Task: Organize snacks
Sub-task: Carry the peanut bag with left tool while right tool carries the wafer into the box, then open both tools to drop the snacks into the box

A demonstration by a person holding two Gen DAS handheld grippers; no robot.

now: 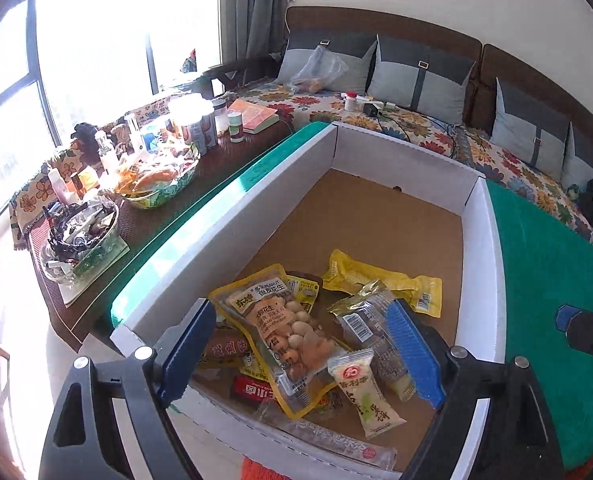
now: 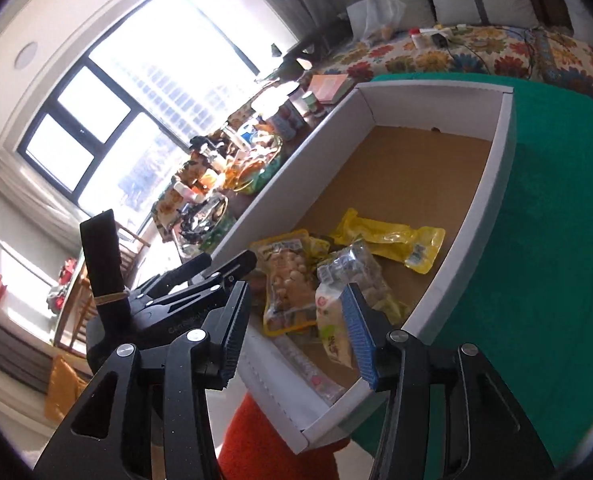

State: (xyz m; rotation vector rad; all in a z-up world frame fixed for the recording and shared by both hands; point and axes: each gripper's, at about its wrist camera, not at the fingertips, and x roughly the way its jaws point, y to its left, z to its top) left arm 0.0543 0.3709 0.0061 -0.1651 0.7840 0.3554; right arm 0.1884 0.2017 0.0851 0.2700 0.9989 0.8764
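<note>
Left wrist view looks down into a white box (image 1: 232, 216) with a brown cardboard floor, standing on a table (image 1: 556, 264) covered in green cloth. The snacks are heaped at the near end of the box: a peanut packet (image 1: 280, 320), a yellow packet (image 1: 380, 280), a small white packet (image 1: 366, 390) and others under them, while the far end is bare

The step in hand looks like sorting this pile. To do it well, I would take one packet at a time, starting with the top one, pinch it by a flat sealed edge, lift straight up so its neighbours stay put, and use the free floor at the far end for laying packets out

The left gripper (image 1: 300, 354) is spread wide above the pile, with nothing between its blue pads. The right gripper (image 2: 300, 332) stands about half open over the near corner, also holding nothing; no packet touches either one
</note>
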